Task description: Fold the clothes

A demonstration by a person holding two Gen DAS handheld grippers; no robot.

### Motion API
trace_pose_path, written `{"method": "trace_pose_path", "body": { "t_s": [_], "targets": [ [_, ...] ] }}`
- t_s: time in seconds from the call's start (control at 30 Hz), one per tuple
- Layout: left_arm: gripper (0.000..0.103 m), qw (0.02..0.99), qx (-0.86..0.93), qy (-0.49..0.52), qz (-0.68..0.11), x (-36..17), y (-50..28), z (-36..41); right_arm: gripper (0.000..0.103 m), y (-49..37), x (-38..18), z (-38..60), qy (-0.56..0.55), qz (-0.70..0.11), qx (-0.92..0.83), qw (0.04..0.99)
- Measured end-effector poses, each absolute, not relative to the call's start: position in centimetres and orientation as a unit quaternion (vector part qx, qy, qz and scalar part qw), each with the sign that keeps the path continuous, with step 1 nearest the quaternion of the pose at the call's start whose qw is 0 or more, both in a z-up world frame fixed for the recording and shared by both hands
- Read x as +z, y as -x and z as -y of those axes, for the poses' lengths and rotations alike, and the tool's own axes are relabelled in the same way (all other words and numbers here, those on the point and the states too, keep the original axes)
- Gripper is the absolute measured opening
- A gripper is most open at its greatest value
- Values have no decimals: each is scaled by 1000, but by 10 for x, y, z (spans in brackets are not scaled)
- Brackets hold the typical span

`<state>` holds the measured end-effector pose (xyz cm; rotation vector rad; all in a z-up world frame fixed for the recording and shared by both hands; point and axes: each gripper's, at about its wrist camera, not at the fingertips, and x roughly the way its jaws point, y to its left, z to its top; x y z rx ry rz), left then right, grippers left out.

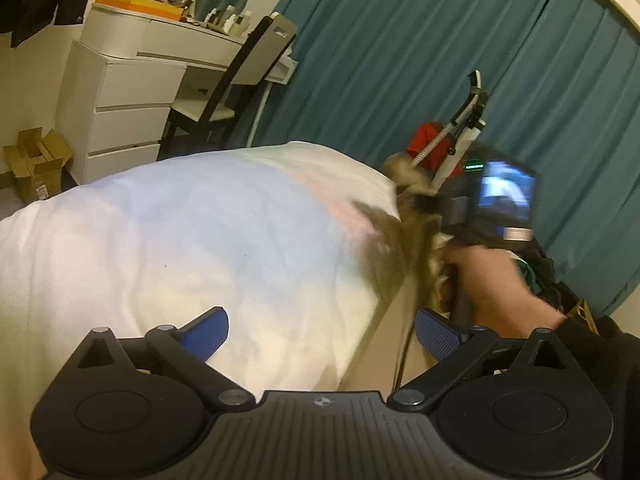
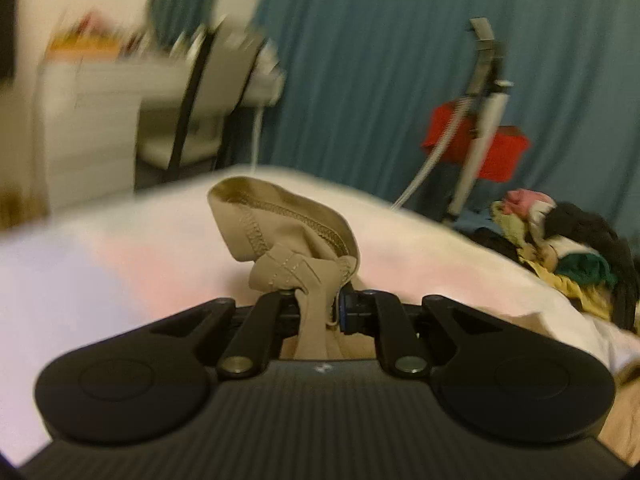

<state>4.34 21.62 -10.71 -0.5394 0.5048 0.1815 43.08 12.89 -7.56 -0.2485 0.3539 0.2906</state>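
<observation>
A tan stretchy garment (image 2: 288, 224) with stitched hems is bunched up over the white bed (image 2: 120, 256). My right gripper (image 2: 320, 308) is shut on a fold of it, and more of the cloth hangs down behind the jaws. In the left wrist view the same garment (image 1: 400, 236) is a blurred tan streak at the bed's right edge, beside the person's hand (image 1: 492, 276) that carries the right gripper. My left gripper (image 1: 322, 332) stands open above the bed (image 1: 180, 240), with nothing between its blue pads (image 1: 208, 332).
A pile of mixed clothes (image 2: 560, 240) lies at the bed's right side. A red box (image 2: 476, 144) with a hose and pole stands before the teal curtain (image 1: 400, 60). White drawers (image 1: 120, 112), a chair (image 1: 240, 80) and a cardboard box (image 1: 36, 164) are beyond the bed.
</observation>
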Motion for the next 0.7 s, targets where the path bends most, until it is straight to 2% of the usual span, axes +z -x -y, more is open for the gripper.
{"method": "trace_pose_path", "body": {
  "t_s": [0.17,0.4,0.47,0.5,0.53,0.57,0.6,0.7],
  "targets": [
    [102,925,62,224,-299,-116,-64,-196,11,-417,-50,-26,11,-154,77,985],
    [102,925,9,195,-326,-127,-75,-171,14,-430,-98,96,-120,-224,-18,967],
    [102,921,-3,196,-336,-131,-79,-167,22,-435,-114,115,-147,-254,-24,956],
    [102,921,-7,193,-337,-133,-80,-165,36,-437,-119,120,-152,-267,-26,951],
    [102,922,-11,188,-338,-134,-81,-161,57,-438,-122,123,-156,-276,-25,948],
    [102,923,-14,183,-338,-135,-82,-158,69,-435,-122,124,-159,-278,-20,947],
    [102,924,-17,178,-337,-135,-83,-154,86,-432,-123,125,-162,-279,-15,946],
    [102,923,-28,173,-342,-135,-86,-145,85,-412,-113,125,-156,-278,2,948]
  ]
}}
